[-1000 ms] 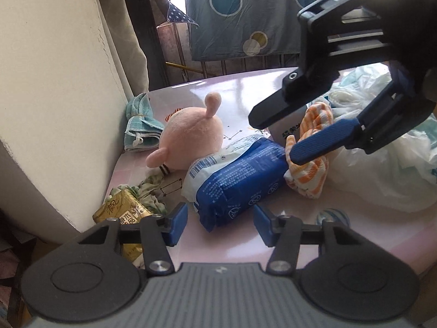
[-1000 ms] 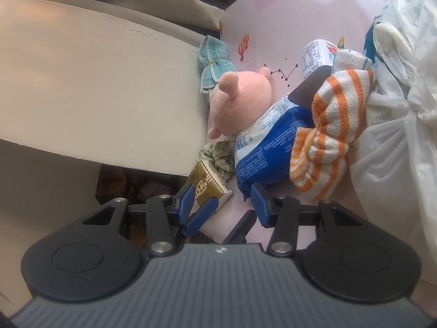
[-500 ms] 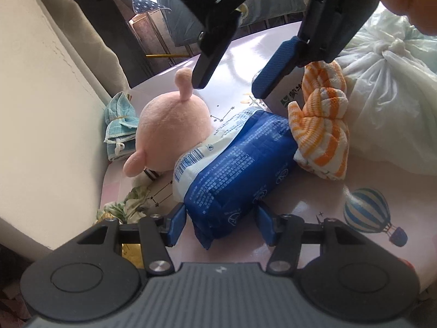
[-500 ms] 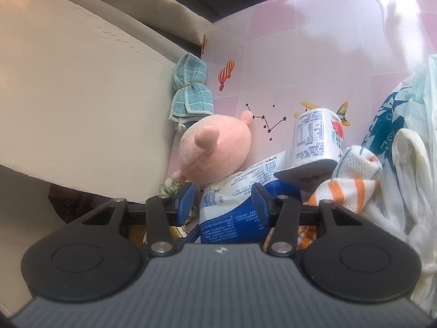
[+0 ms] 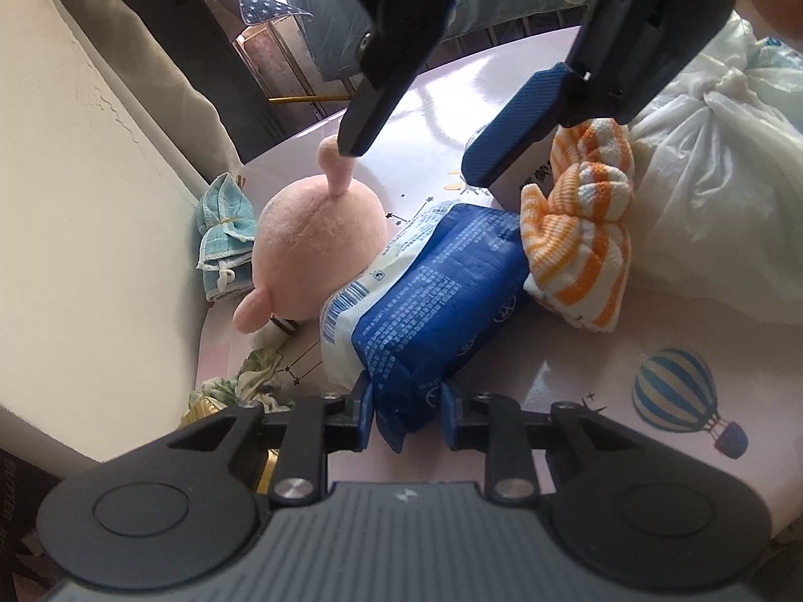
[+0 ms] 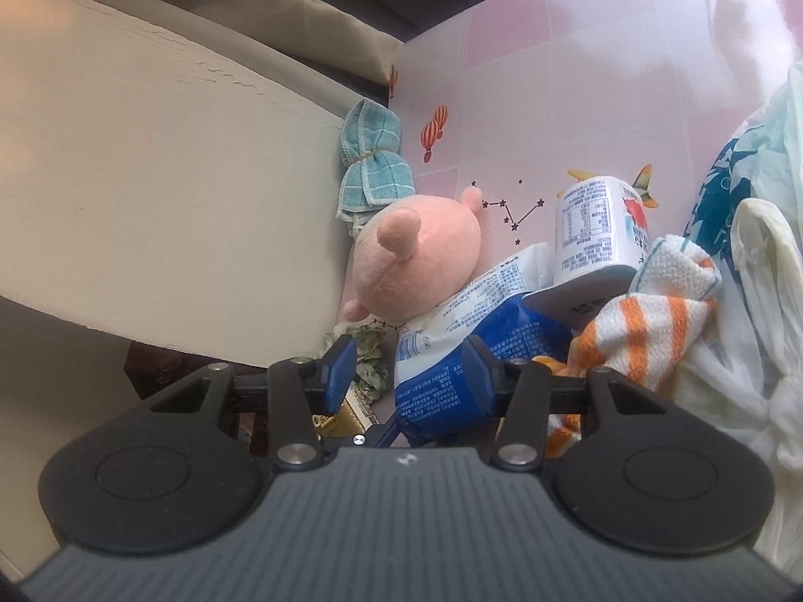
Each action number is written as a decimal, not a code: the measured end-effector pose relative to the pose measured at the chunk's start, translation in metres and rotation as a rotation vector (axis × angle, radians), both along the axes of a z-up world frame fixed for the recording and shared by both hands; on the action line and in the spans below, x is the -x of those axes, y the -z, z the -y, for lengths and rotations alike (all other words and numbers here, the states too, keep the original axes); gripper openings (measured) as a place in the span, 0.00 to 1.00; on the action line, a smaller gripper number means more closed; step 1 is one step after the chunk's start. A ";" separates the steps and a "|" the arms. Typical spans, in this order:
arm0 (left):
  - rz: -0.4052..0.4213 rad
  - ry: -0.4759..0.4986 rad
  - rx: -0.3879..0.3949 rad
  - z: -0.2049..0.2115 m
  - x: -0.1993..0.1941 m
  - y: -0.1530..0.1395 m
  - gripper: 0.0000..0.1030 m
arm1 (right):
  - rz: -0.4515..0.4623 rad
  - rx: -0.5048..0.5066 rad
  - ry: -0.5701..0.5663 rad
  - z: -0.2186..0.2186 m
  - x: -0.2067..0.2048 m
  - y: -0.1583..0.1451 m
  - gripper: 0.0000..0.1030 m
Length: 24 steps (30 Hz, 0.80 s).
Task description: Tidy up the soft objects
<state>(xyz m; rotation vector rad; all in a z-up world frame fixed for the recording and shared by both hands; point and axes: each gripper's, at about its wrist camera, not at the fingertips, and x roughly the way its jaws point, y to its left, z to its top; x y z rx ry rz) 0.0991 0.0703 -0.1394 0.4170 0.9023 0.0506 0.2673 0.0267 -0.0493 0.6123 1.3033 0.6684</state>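
The left tool [image 5: 405, 419] clamps the blue pack [image 5: 436, 296] beside the pink plush [image 5: 311, 256]; the right tool [image 5: 416, 160] hangs spread above it.

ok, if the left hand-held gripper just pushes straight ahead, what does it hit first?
The blue pack: its near end already sits between the left hand-held gripper fingers, apparently pinched.

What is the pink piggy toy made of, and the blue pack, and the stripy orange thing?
The pink piggy toy looks like soft plush: fuzzy, matte, with a stitched seam. The blue pack seems thin plastic film: smooth, slightly shiny, wrinkled, printed with small text. The stripy orange thing looks like terry cloth, probably cotton: a loopy, nubbly surface, bunched softly.
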 end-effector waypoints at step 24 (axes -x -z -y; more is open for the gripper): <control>-0.102 -0.158 0.448 -0.032 0.026 -0.072 0.21 | 0.051 -0.137 0.094 0.076 0.072 -0.034 0.45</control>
